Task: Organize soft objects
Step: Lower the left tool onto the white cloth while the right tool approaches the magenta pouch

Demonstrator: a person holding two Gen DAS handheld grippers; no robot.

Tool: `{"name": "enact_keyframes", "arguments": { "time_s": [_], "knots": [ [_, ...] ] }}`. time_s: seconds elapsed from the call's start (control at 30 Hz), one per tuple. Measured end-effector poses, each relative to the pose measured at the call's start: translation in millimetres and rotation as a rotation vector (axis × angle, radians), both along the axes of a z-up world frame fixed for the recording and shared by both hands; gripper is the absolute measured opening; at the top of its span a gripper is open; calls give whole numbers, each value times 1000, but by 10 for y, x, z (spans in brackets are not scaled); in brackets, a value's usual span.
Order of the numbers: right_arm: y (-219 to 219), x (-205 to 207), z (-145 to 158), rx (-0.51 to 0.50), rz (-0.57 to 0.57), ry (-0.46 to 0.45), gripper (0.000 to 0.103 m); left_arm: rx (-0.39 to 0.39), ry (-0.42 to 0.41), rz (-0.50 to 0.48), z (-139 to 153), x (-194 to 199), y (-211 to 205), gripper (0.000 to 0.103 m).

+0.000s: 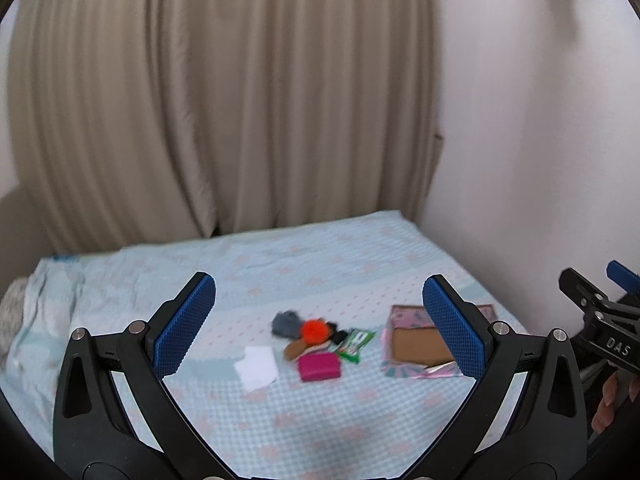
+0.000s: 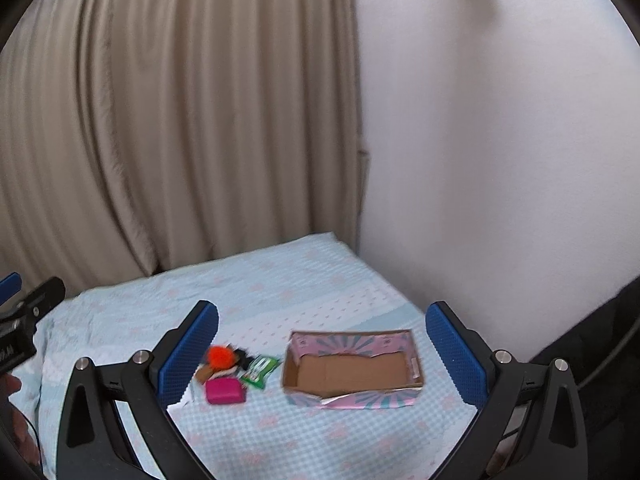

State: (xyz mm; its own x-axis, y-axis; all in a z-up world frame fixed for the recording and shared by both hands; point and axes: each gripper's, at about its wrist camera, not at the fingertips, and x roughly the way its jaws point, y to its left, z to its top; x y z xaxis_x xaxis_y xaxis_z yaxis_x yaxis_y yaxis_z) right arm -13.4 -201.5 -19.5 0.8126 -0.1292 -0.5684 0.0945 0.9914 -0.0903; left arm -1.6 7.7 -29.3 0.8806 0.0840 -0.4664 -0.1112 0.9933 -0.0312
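A small heap of soft objects lies on the bed: an orange pom-pom, a grey cloth, a magenta pouch, a green packet, a brown piece and a white cloth. An empty open cardboard box with pink-and-teal sides sits right of the heap. My left gripper is open and empty, held above the bed before the heap. My right gripper is open and empty, facing the box.
The bed has a light blue checked sheet with pink marks. A beige curtain hangs behind it and a white wall runs along its right side. The right gripper's body shows at the left wrist view's right edge.
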Motion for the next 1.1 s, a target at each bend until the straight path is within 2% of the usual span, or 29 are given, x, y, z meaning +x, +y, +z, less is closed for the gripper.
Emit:
{"name": "enact_keyframes", "arguments": {
  "time_s": [0.2,0.53,0.73,0.93,1.1],
  "knots": [
    [394,152,-587,-16,83,79,103,-11,108,34,-590,168,546,103],
    [1112,609,-1767,-21,178,214,103,-97,322,-10,-1852,870,1407,103],
    [1393,1033,-2534,-94,301,308,103,-123,434,-65,-2599,1377,1633,103],
    [1609,1375,-3392,-211,491,424,103,-161,552,-95,-3478,1906,1659,103],
    [1674,1633,-4031,-307,655,543,103,-200,615,-91,-4084,2193,1630,102]
  ]
}}
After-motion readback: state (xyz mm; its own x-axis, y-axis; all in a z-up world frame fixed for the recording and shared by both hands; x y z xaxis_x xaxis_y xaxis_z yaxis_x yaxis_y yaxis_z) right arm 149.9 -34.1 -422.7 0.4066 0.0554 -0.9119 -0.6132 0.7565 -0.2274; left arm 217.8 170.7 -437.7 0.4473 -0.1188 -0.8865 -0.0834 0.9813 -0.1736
